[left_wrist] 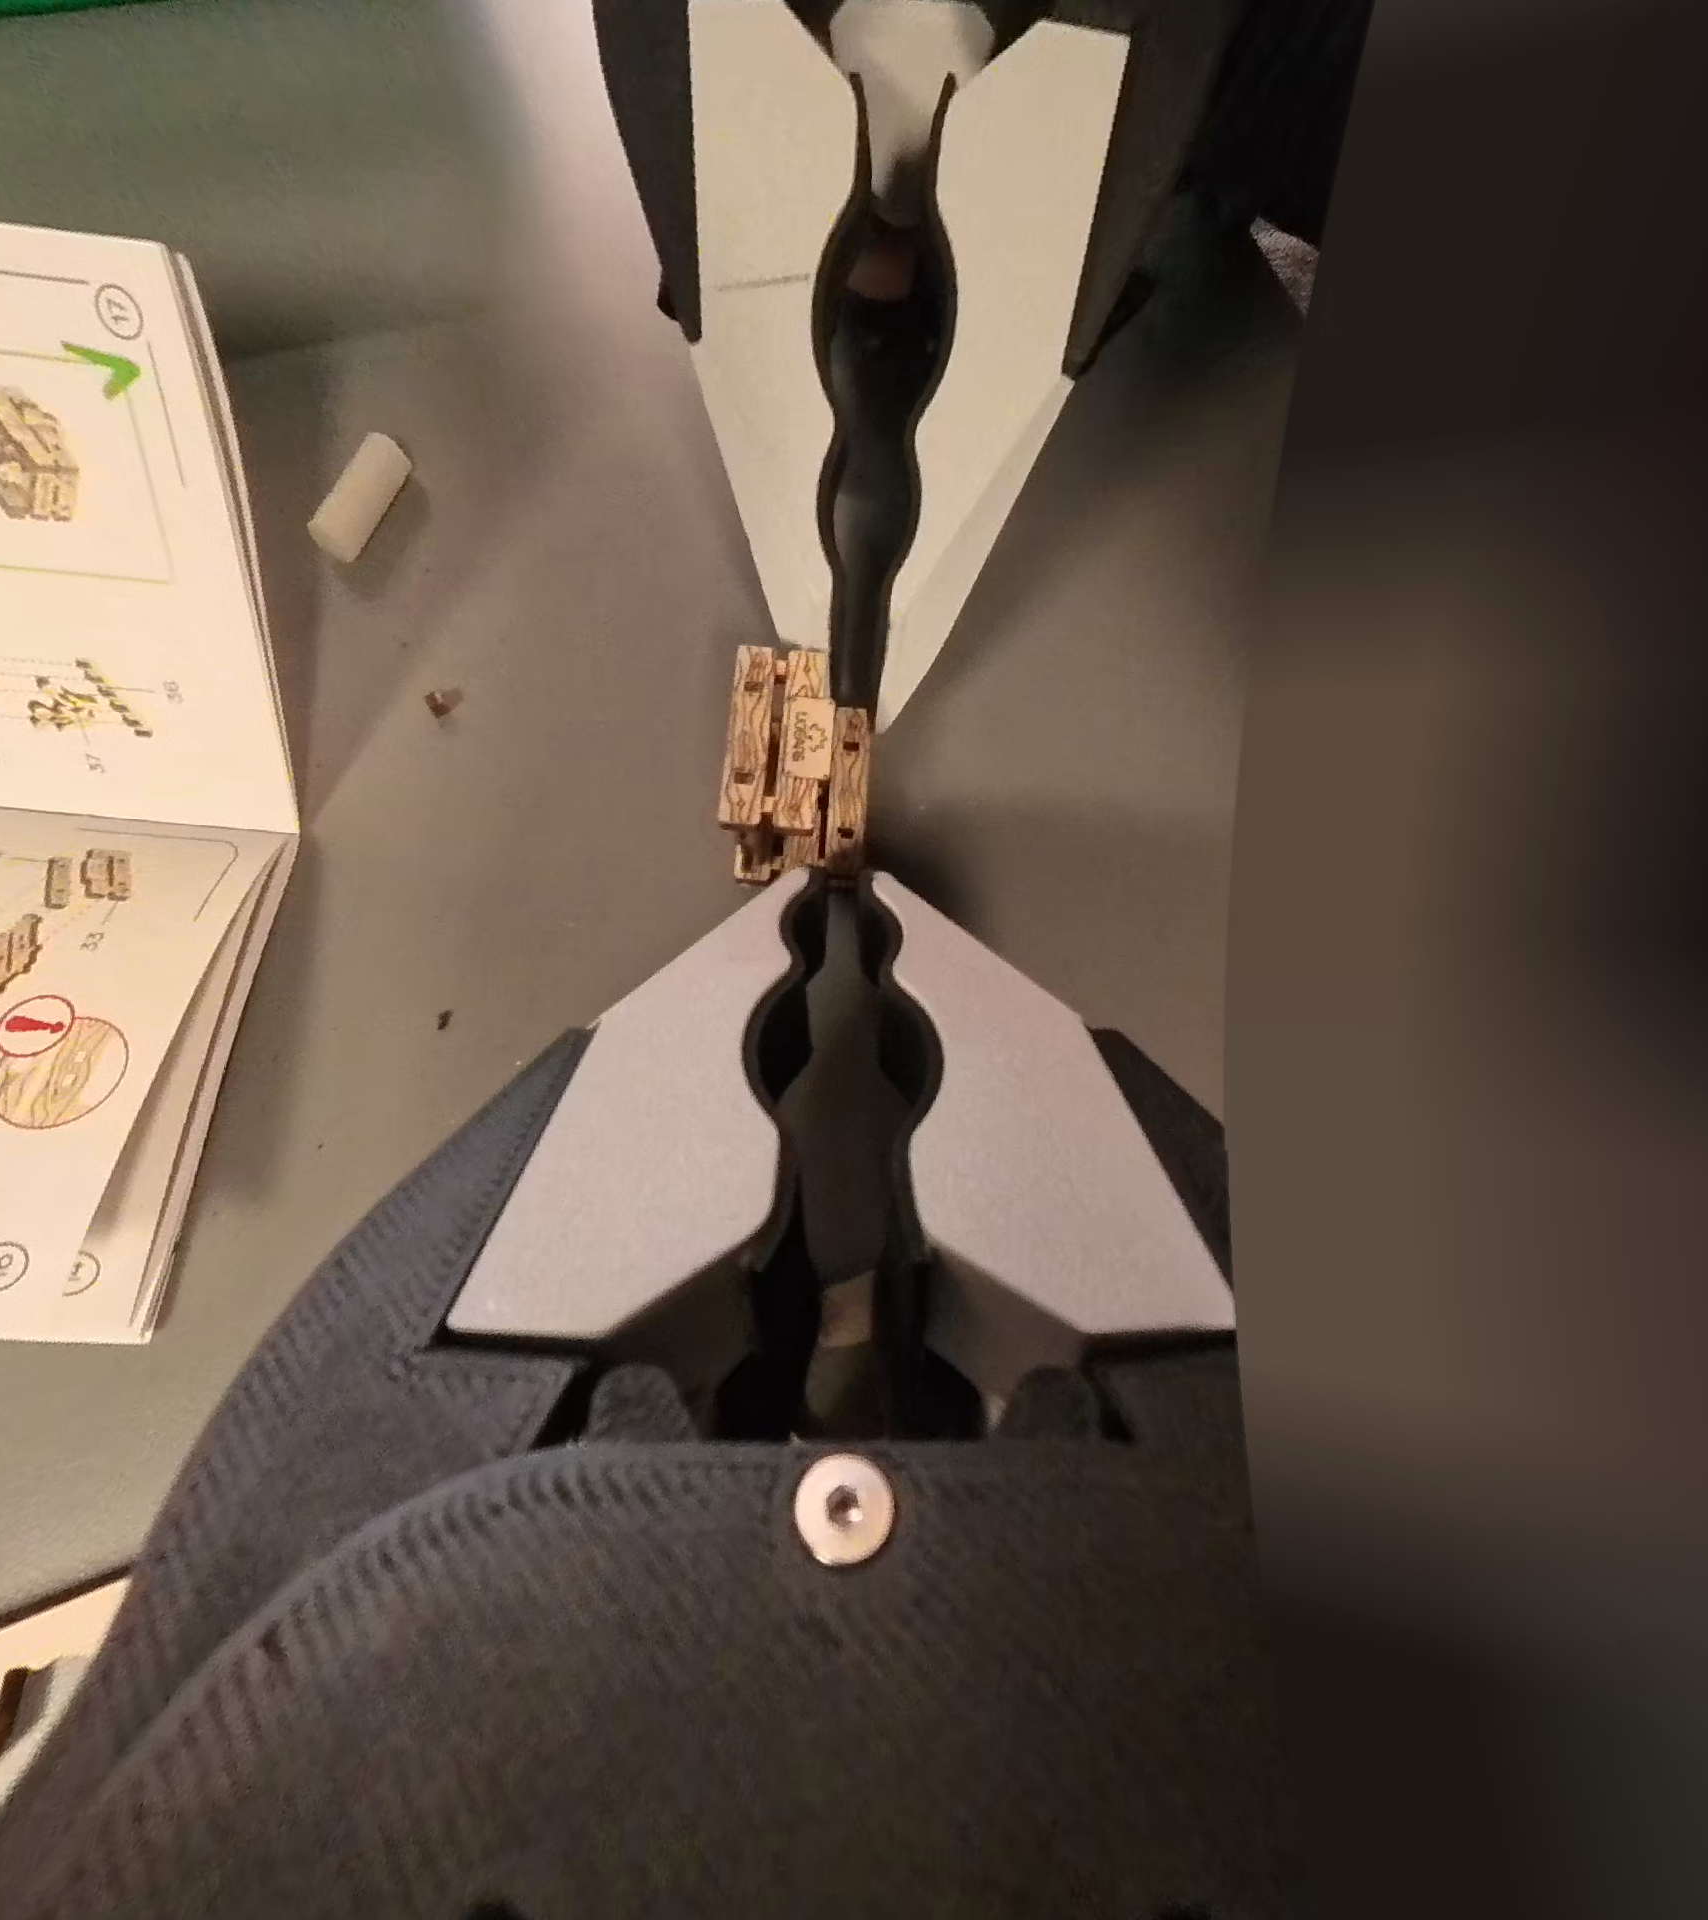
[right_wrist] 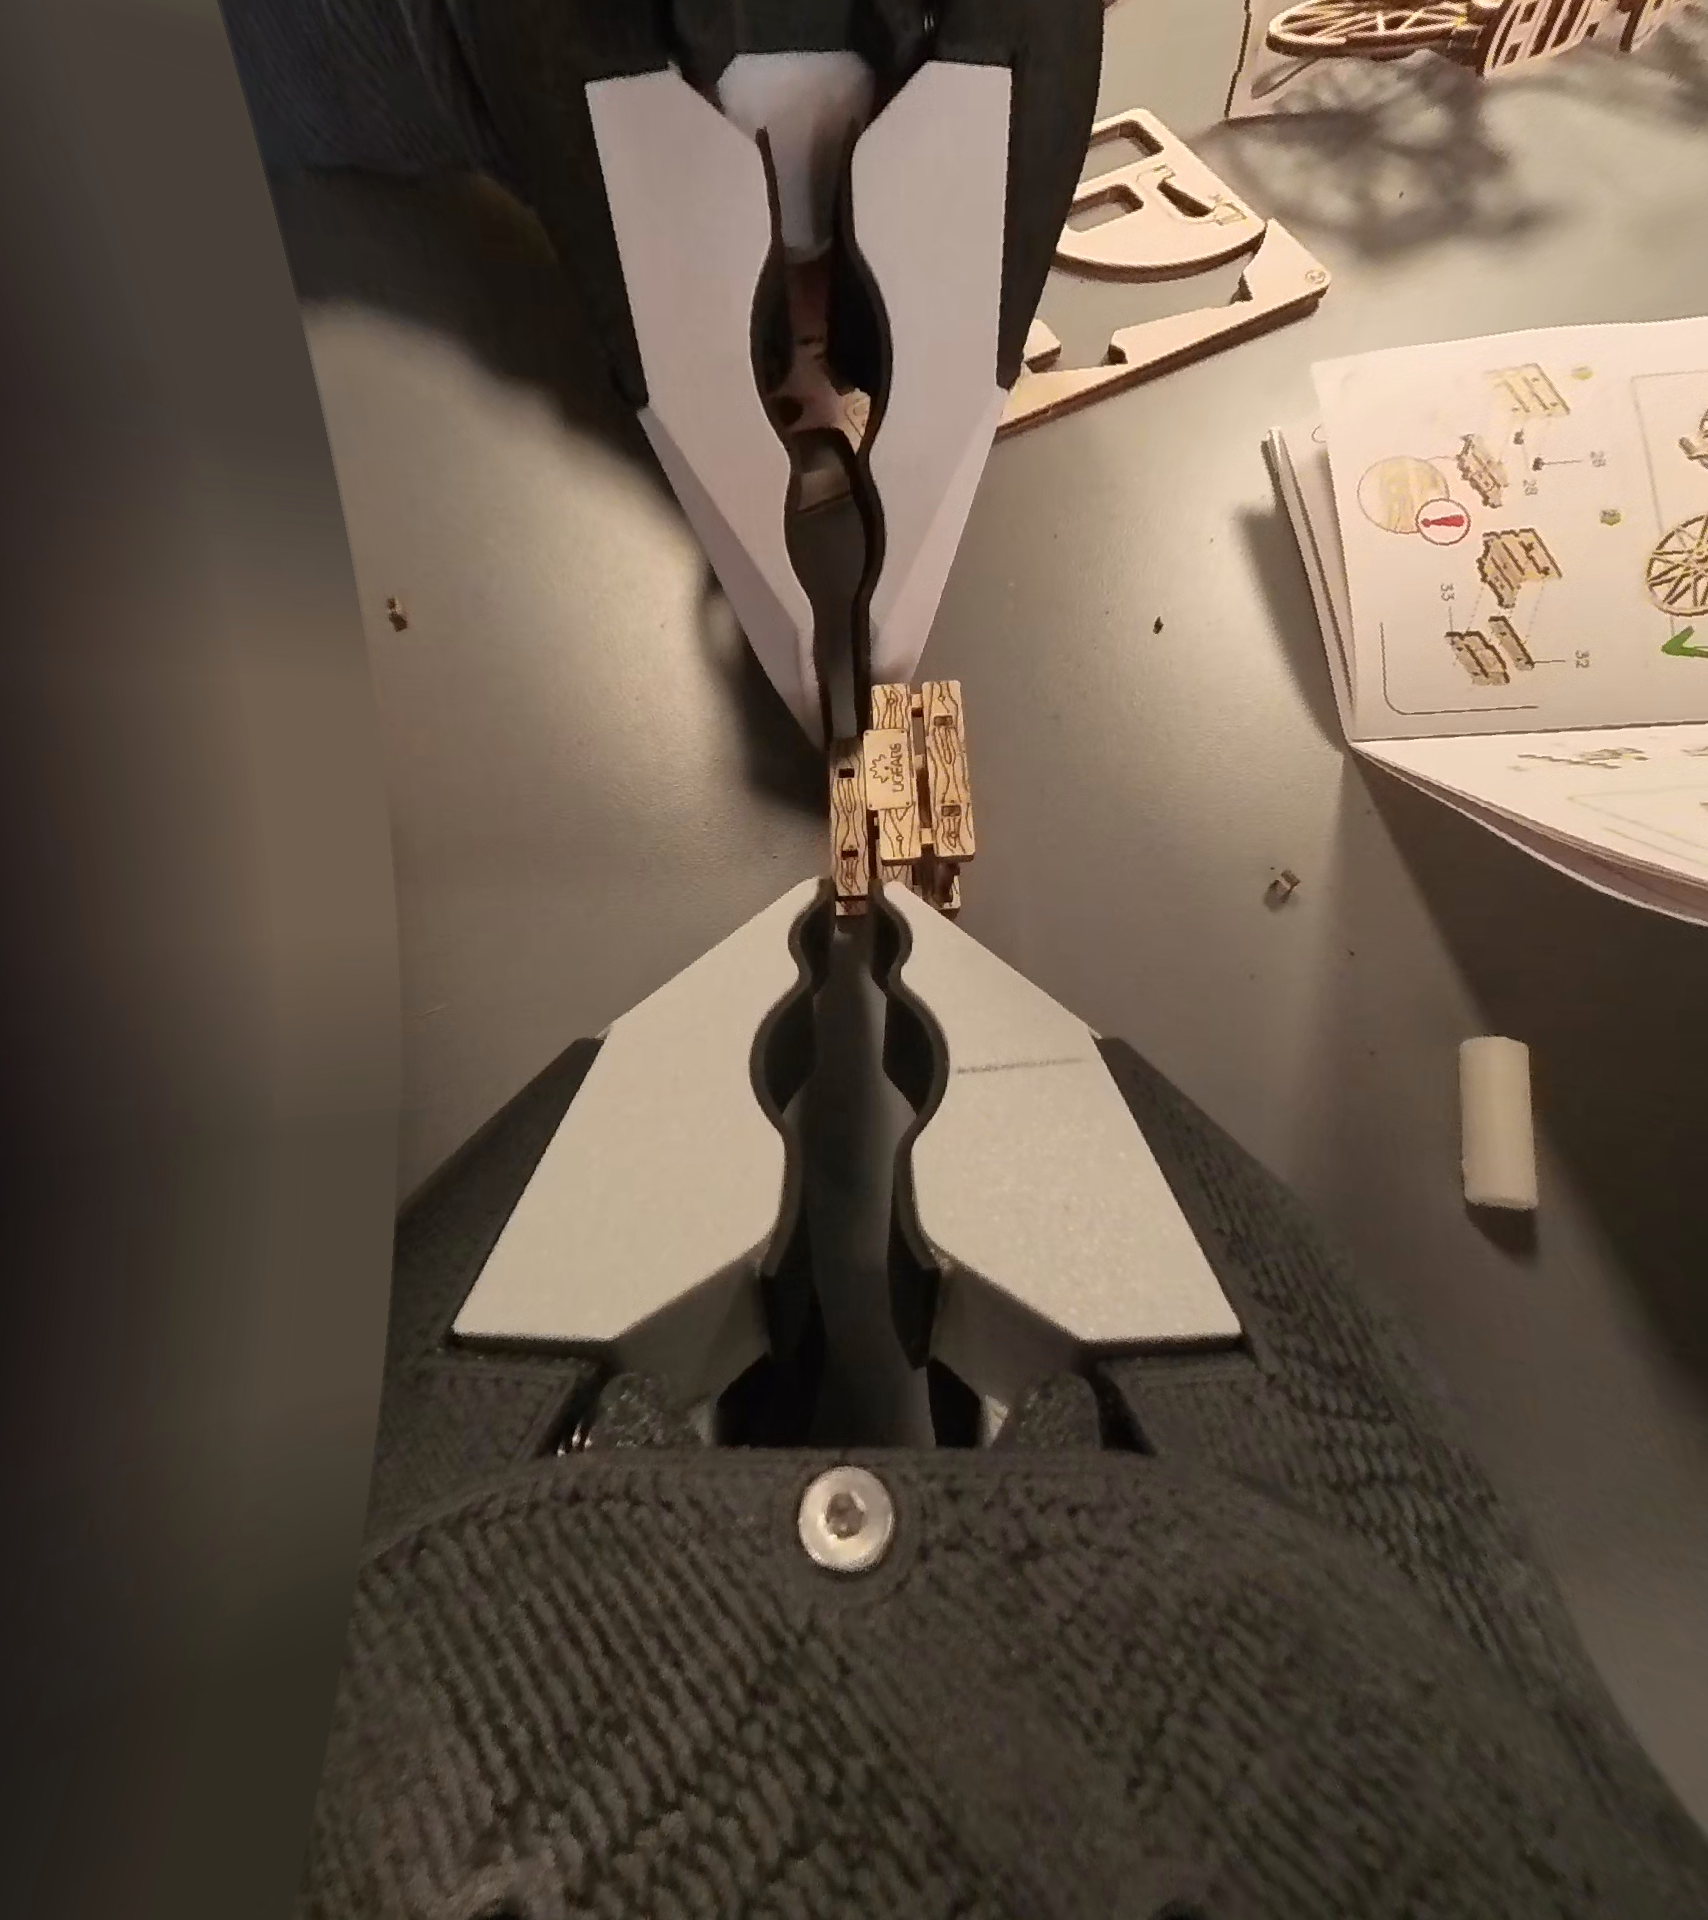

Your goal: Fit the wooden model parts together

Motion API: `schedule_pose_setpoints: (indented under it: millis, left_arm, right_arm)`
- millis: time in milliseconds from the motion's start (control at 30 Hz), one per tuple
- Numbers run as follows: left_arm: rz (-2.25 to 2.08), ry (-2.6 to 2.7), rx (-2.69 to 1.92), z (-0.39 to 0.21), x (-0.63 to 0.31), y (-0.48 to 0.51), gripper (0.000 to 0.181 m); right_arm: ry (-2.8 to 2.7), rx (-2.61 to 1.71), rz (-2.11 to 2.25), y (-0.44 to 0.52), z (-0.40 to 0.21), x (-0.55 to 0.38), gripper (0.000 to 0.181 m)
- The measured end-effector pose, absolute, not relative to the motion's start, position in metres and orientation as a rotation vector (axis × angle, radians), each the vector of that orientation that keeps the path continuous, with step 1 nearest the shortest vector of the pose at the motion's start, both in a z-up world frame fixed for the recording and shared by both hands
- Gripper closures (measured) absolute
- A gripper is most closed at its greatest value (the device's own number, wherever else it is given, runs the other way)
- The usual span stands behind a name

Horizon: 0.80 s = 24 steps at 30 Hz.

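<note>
A small wooden crate-like assembly (left_wrist: pixel 793 769) of slatted laser-cut parts is held just above the grey table. My left gripper (left_wrist: pixel 834 881) is shut on the thin panel at its near end. My right gripper (left_wrist: pixel 855 701) comes in from the opposite side and is shut on the far end of the same panel. In the right wrist view the assembly (right_wrist: pixel 907 800) sits between my right gripper (right_wrist: pixel 855 899) below and my left gripper (right_wrist: pixel 855 727) above. The rest of the assembly sticks out sideways from both grips.
An open instruction booklet (left_wrist: pixel 50 727) lies left of the grippers and shows at the right in the right wrist view (right_wrist: pixel 1577 582). A white cylinder (left_wrist: pixel 362 497) (right_wrist: pixel 1497 1122) lies beside it. A cut-out wooden sheet (right_wrist: pixel 1172 281) and a wooden bicycle model (right_wrist: pixel 1452 31) lie beyond. Left and right tips are no more than a few centimetres apart.
</note>
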State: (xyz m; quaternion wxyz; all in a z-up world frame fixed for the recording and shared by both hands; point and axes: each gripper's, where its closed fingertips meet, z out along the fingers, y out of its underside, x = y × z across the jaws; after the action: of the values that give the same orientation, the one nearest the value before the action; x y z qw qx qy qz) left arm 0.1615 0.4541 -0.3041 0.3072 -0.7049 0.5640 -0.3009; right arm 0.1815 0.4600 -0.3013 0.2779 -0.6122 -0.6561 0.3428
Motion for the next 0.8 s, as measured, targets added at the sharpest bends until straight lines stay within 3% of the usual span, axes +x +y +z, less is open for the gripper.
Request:
schedule_pose_setpoints:
  millis: [800]
  left_arm:
    - [-0.783,1.502,-1.826,-0.3018,0.1622,0.4525,0.177]
  right_arm:
    - [-1.757,-1.636,0.942,0.4592,-0.2995,0.1815,0.177]
